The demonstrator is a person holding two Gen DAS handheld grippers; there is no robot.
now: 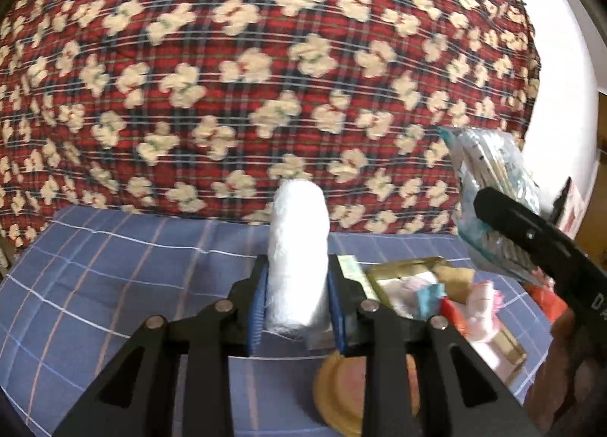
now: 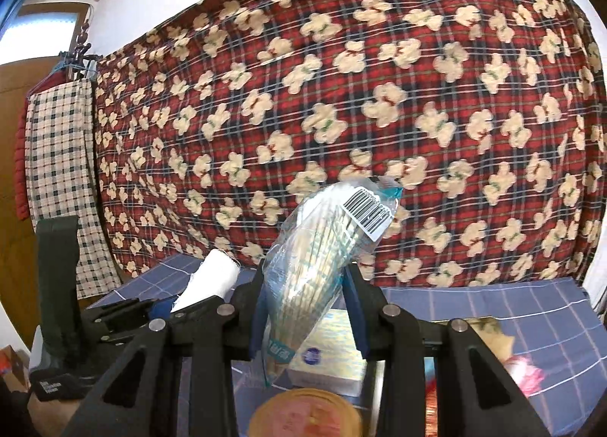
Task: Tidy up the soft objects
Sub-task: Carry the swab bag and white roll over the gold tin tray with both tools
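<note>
White fluffy towel roll (image 1: 297, 258) we're clamping in the left gripper (image 1: 296, 308), pointing up-frame lengthwise; right gripper (image 2: 307, 317) is squeezing a crinkly plastic pack (image 2: 322, 247).

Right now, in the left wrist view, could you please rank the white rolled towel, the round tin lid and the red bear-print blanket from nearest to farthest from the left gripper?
1. White rolled towel: clamped in the left gripper.
2. Round tin lid: just below, lower right.
3. Red bear-print blanket: hanging behind the table, farthest.

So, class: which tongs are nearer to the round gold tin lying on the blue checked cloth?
Left, narrowly. The left tongs, shut on a white towel roll, hang just above the round gold tin. The right tongs, gripping a clear packet, sit higher, off to its right.
</note>
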